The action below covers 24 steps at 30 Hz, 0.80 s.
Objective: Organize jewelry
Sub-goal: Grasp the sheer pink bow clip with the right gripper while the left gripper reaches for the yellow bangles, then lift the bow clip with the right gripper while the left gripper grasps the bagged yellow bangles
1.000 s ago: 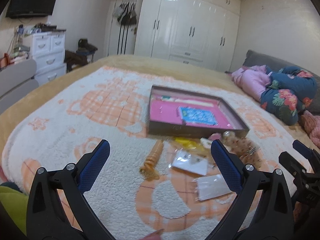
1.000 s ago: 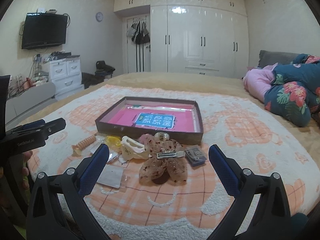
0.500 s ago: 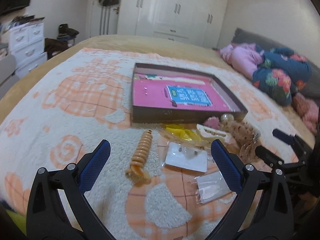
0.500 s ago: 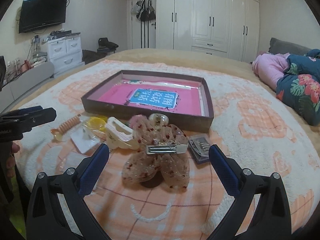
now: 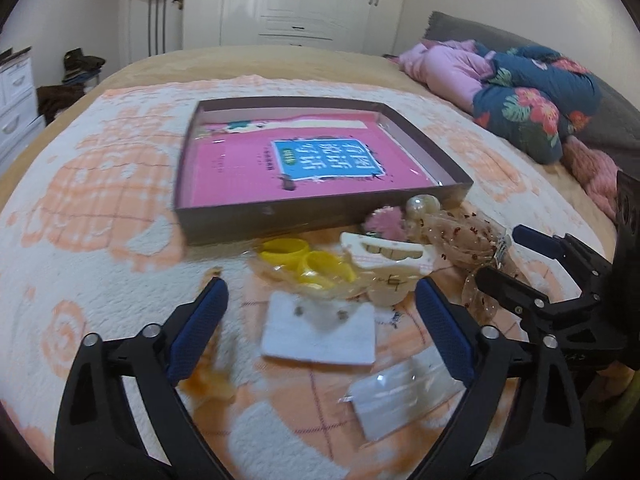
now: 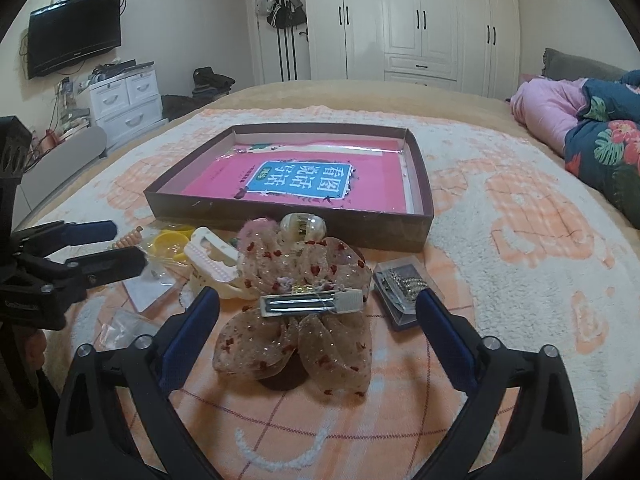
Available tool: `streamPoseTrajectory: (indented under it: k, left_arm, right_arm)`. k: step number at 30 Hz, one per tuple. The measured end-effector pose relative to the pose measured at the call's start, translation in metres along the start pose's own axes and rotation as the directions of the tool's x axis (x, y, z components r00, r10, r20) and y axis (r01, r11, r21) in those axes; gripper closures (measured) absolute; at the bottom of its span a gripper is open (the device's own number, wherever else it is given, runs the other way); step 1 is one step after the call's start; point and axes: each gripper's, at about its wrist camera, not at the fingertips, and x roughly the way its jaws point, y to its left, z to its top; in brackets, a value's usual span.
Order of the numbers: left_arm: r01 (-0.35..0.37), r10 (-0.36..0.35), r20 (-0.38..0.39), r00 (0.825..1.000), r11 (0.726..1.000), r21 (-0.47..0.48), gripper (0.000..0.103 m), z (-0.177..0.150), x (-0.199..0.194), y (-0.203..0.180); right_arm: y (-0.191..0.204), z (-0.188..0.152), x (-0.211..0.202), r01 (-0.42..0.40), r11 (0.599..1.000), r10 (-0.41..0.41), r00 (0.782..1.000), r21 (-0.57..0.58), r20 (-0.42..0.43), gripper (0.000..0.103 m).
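Observation:
A shallow brown box (image 5: 320, 220) (image 6: 280, 216) with a pink book in it lies on the bed. In front of it is a pile of jewelry. My left gripper (image 5: 320, 292) hangs low over a white earring card (image 5: 318, 340); its jaws are closing and its pads touch nothing. An orange spiral hair tie (image 5: 208, 380) lies blurred behind its left finger. My right gripper (image 6: 318, 300) straddles a sheer flower hair bow (image 6: 292, 344) with a metal clip (image 6: 308, 304); its jaws are closing too, with the pads clear of the bow.
Yellow rings in a clear bag (image 5: 304, 256), a white claw clip (image 6: 212, 256), a pearly clip (image 6: 302, 226), a small rhinestone case (image 6: 400, 284) and a clear packet (image 5: 400, 396) lie around. Rolled bedding (image 5: 520, 92) is at the right. Drawers (image 6: 128, 100) stand left of the bed.
Both grippers came forward and down to the pile. The left one swung right, from the spiral hair tie to the earring card. Both pairs of jaws are slightly narrower.

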Motion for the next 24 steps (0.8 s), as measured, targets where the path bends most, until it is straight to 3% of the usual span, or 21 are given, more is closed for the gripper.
streamPoseTrajectory:
  k: [3, 7, 12, 24]
  left_arm:
    - [0.001, -0.001, -0.037, 0.999, 1.000, 0.003, 0.022, 0.004, 0.014, -0.002]
    - [-0.007, 0.007, -0.076, 0.997, 1.000, -0.004, 0.036, 0.004, 0.028, 0.003]
    - [0.009, -0.010, -0.081, 0.997, 1.000, -0.013, 0.041, 0.001, 0.031, 0.009]
    - [0.039, -0.045, -0.071, 0.996, 0.996, -0.084, 0.042, 0.002, 0.022, 0.026]
  right_arm:
    - [-0.003, 0.000, 0.001, -0.011, 1.000, 0.011, 1.000, 0.007, -0.009, 0.029]
    - [-0.007, -0.001, 0.000, -0.030, 0.999, 0.030, 1.000, 0.014, -0.005, 0.043]
    - [-0.010, 0.000, -0.005, -0.044, 0.999, 0.044, 0.999, 0.017, 0.015, 0.054]
    - [-0.014, 0.008, -0.007, -0.059, 0.998, 0.058, 0.998, 0.018, 0.031, 0.058]
